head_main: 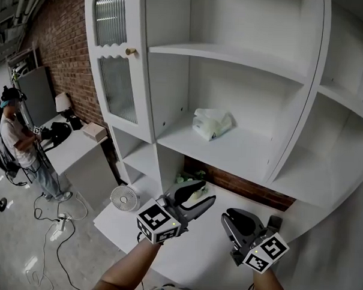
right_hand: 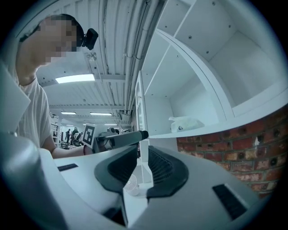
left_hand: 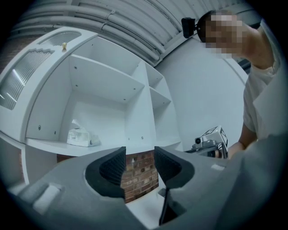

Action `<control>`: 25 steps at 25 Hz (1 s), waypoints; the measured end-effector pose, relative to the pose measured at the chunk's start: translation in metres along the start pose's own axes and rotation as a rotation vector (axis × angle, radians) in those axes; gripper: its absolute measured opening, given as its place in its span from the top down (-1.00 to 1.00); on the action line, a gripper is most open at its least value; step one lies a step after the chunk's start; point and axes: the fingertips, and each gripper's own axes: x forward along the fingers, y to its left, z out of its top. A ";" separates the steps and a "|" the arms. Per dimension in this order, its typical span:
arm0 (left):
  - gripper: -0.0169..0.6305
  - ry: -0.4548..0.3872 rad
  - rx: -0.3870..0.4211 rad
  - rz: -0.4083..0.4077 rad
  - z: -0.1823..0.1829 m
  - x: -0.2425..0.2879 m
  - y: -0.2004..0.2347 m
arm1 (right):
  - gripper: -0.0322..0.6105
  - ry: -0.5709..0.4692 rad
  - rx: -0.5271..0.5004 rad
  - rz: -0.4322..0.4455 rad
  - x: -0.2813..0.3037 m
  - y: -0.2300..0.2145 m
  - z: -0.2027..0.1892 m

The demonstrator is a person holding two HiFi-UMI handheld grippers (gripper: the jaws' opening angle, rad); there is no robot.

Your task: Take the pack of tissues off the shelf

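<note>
Tissues [head_main: 211,123] (a white, crumpled pack) lie on the far shelf [head_main: 247,155]. Nearer, left gripper [head_main: 206,194] and right gripper [head_main: 227,217] both gape, empty.

Shelf [head_main: 241,153] front open — cabinet door [head_main: 116,60] at left, divider [head_main: 300,98] at right.
</note>
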 end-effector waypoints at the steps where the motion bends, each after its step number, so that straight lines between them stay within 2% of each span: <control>1: 0.38 -0.001 0.002 0.003 0.002 0.001 0.002 | 0.68 0.003 -0.005 0.001 0.003 -0.001 0.002; 6: 0.37 0.005 0.014 0.026 0.006 0.004 0.015 | 0.65 0.017 -0.021 -0.001 0.017 -0.004 0.011; 11: 0.36 0.017 0.034 0.083 0.013 0.008 0.035 | 0.60 0.039 -0.041 -0.023 0.031 -0.011 0.018; 15: 0.31 0.037 0.042 0.139 0.020 0.012 0.053 | 0.58 0.045 -0.022 -0.043 0.039 -0.016 0.022; 20: 0.30 0.040 0.041 0.162 0.029 0.018 0.069 | 0.58 0.046 -0.022 -0.059 0.048 -0.021 0.029; 25: 0.30 0.078 0.071 0.200 0.035 0.028 0.089 | 0.58 0.064 -0.009 -0.071 0.054 -0.024 0.025</control>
